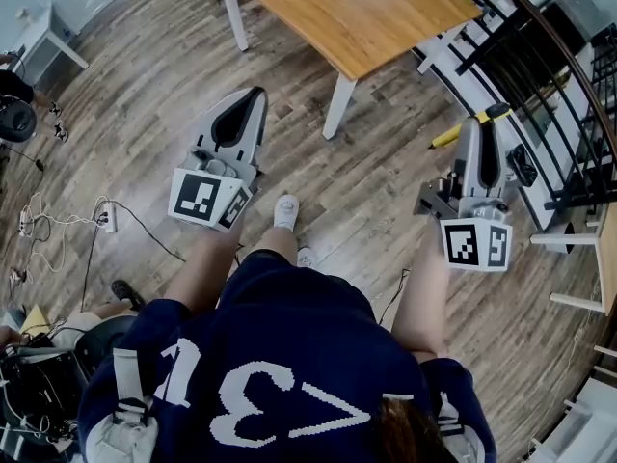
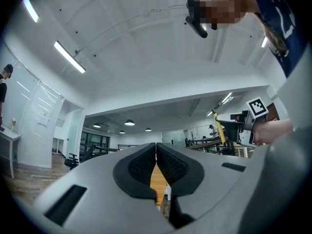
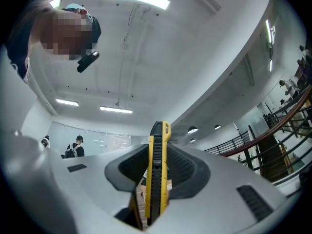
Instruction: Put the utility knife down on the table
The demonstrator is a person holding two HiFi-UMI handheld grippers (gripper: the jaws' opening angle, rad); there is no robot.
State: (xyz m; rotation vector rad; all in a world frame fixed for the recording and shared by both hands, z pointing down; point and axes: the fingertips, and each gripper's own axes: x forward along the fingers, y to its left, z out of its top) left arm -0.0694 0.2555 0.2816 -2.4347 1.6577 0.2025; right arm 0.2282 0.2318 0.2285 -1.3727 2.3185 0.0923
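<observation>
The utility knife point(image 1: 446, 136) is yellow and black. My right gripper point(image 1: 479, 123) is shut on it, held in the air over the wooden floor with the knife lying crosswise between the jaws. In the right gripper view the knife point(image 3: 157, 179) stands upright between the black pads, its tip sticking out past my right gripper point(image 3: 157, 147). My left gripper point(image 1: 254, 95) is shut with nothing in it, and its pads meet in the left gripper view point(image 2: 156, 149). The wooden table point(image 1: 357, 17) with white legs lies ahead of both grippers. The knife point(image 2: 219, 129) also shows far right.
I stand on a grey plank floor. A black stair railing point(image 1: 540, 66) runs along the right side. A power strip and cables point(image 1: 104, 218) lie on the floor at the left, with bags and gear at the lower left. A white table leg point(image 1: 339, 106) stands between the grippers.
</observation>
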